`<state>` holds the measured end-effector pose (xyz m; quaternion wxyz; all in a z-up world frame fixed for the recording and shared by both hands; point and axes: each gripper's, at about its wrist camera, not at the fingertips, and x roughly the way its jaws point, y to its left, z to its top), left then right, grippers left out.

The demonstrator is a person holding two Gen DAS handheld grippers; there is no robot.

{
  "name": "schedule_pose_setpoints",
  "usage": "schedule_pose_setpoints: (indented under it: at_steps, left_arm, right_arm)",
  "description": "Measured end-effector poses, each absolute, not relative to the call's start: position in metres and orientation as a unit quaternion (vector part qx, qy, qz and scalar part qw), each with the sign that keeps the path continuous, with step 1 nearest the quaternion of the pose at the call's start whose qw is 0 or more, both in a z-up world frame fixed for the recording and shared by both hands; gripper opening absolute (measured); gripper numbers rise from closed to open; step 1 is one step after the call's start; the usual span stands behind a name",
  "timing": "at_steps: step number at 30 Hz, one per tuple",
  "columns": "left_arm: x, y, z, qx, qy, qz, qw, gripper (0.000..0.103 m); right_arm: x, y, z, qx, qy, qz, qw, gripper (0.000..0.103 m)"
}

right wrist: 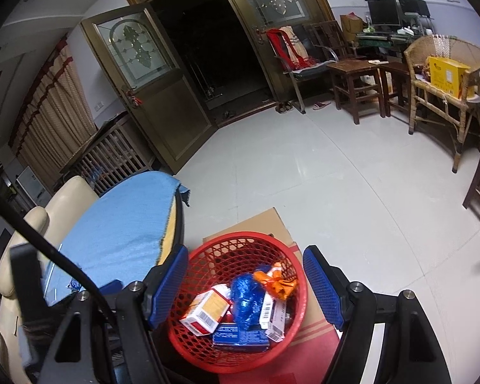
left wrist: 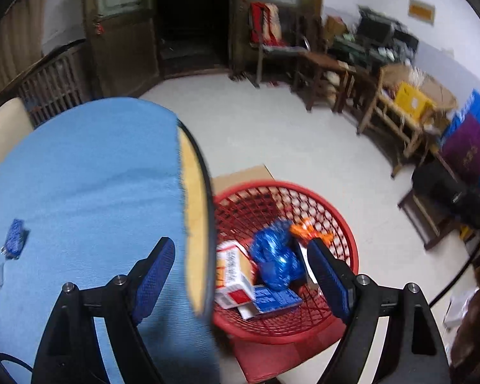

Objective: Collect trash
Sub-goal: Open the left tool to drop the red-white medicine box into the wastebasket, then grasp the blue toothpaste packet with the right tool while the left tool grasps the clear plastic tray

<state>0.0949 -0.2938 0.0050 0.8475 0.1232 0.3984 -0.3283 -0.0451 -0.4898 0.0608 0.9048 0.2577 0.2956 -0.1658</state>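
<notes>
A red mesh basket (left wrist: 332,211) (right wrist: 204,262) stands on the floor beside the table. It holds a crumpled blue wrapper (left wrist: 273,256) (right wrist: 248,294), an orange wrapper (left wrist: 307,230) (right wrist: 276,280), a red-and-white carton (left wrist: 232,275) (right wrist: 206,310) and a blue box (left wrist: 276,297) (right wrist: 240,336). My left gripper (left wrist: 240,265) is open and empty, straddling the table edge and the basket. My right gripper (right wrist: 244,284) is open and empty above the basket. A small blue wrapper (left wrist: 15,238) lies on the blue tablecloth (left wrist: 80,176) (right wrist: 121,224) at the left.
Flattened cardboard (left wrist: 240,176) (right wrist: 256,224) lies under the basket. Cream chairs (right wrist: 67,198) stand by the table. Wooden stools (right wrist: 358,76), a rattan chair (right wrist: 444,73) with a yellow box, and clutter line the far right wall. An open doorway (right wrist: 214,38) is at the back.
</notes>
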Motion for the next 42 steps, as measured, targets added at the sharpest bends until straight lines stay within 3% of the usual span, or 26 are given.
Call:
schedule_pose_setpoints:
  at_steps: [10,20,25,30,31,33,42]
  left_arm:
    - [0.118,-0.161,0.026,0.022,0.373,-0.221,0.901,0.085]
    - [0.133,-0.014,-0.026,-0.052,0.424,-0.075,0.901,0.085]
    - [0.143,0.036,-0.049,-0.023,0.44,0.005,0.898,0.086]
    - [0.159,0.063,-0.076,0.004,0.466,0.034,0.884,0.087]
    - [0.16,0.069,-0.081,-0.005,0.468,0.032,0.883,0.096]
    - [0.162,0.081,-0.087,-0.028,0.468,0.037,0.883,0.103]
    - [0.168,0.087,-0.087,-0.024,0.456,0.029,0.889,0.103]
  right_arm:
    - [-0.023,-0.443,0.067,0.232,0.312,-0.117,0.914,0.078]
    - [0.028,-0.341,0.044,0.167,0.382,-0.021,0.909,0.078]
    - [0.057,-0.281,0.027,0.113,0.421,0.031,0.9,0.078]
    - [0.089,-0.227,0.009,0.058,0.453,0.063,0.887,0.098]
    - [0.094,-0.218,0.008,0.05,0.456,0.067,0.886,0.103]
    - [0.108,-0.2,0.003,0.034,0.462,0.076,0.883,0.103]
    - [0.155,-0.153,-0.018,0.005,0.486,0.096,0.869,0.103]
